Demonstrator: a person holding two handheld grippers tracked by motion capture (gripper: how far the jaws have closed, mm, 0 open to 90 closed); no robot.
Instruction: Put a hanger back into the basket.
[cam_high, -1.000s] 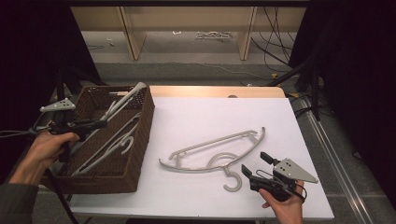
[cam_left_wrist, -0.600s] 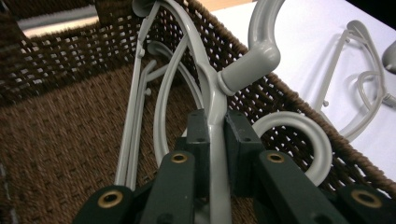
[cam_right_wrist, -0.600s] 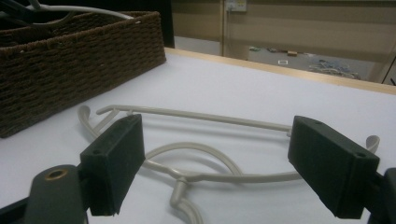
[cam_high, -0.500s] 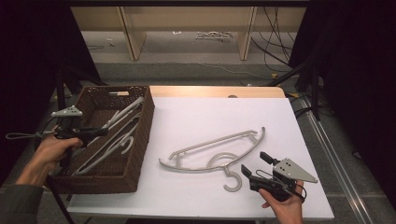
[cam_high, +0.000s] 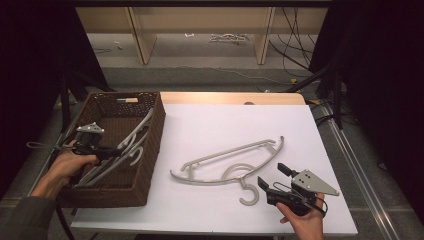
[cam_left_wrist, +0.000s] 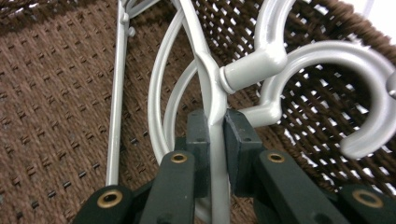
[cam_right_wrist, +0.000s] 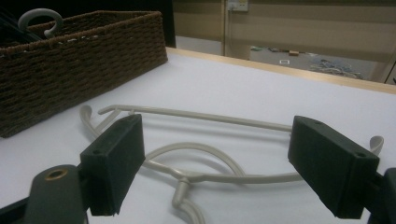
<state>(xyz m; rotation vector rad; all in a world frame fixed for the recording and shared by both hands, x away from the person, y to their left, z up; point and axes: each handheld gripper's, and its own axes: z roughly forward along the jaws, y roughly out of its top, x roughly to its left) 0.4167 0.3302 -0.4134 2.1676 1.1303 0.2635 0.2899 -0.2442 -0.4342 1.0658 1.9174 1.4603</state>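
Your left hand (cam_high: 67, 167) reaches low into the wicker basket (cam_high: 150, 150) at the table's left, its left gripper (cam_left_wrist: 215, 135) clamped on a grey hanger (cam_left_wrist: 210, 88) among at least two there. At the near right, your right gripper (cam_high: 274, 176) rests level, jaws apart, facing one beige hanger (cam_high: 227, 162) flat on the white tabletop (cam_high: 225, 120). Wooden shelving (cam_high: 200, 25) stands beyond.

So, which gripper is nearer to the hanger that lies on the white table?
The right. The right gripper sits open just beside the hook of the hanger on the table, without touching it. The left gripper is over in the basket, shut on another hanger.
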